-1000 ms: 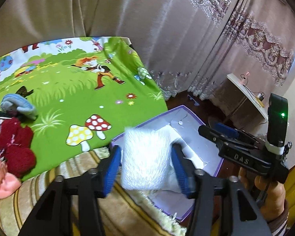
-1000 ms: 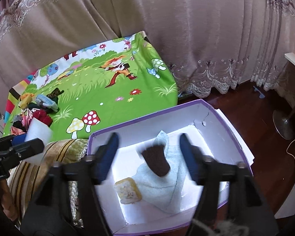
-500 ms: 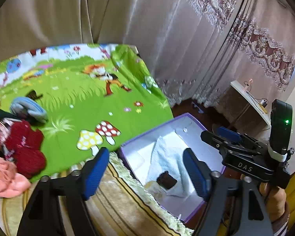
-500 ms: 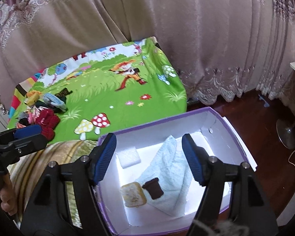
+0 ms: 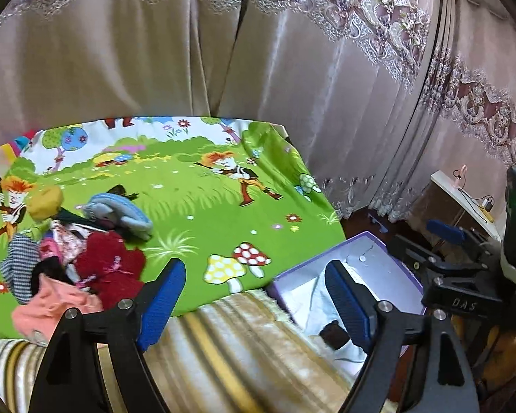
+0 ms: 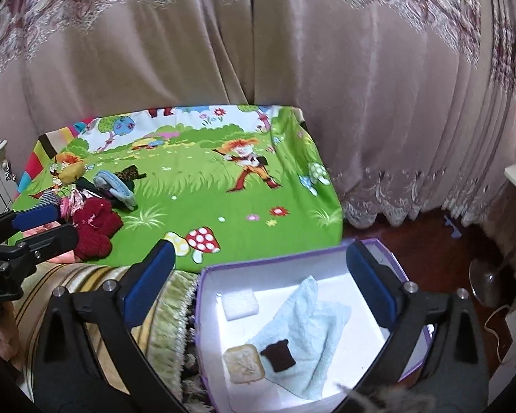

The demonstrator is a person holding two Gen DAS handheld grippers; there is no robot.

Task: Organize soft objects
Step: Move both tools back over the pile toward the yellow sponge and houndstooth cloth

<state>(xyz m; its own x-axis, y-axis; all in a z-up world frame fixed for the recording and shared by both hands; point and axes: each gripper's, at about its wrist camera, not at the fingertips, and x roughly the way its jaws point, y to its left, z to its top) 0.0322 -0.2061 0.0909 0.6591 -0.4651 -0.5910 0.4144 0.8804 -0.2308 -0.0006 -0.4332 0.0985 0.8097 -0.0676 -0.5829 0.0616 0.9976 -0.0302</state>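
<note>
Nearest the cameras, the left hand-held gripper [image 5: 254, 296] stood with its blue pads wide apart and nothing between them; a second earlier it had clamped a white fluffy square pad [image 6: 240, 304], which now lay in the purple-rimmed white cardboard box [image 6: 292, 261], near the box's back left corner. The right hand-held gripper [image 6: 261, 289] was opening wider over the box, also empty. A dark brown square cloth [image 6: 278, 353] had been falling between its pads and now rested on the pale blue towel [image 6: 309, 323], beside a tan square sponge [image 6: 243, 363] at the box's front edge. Both drops looked finished, so each gripper was free for another fetch. Farther off, the heap of mixed soft clothes [image 5: 86, 258] still waited near the left edge of the bed's green cartoon sheet [image 5: 206, 213].
</note>
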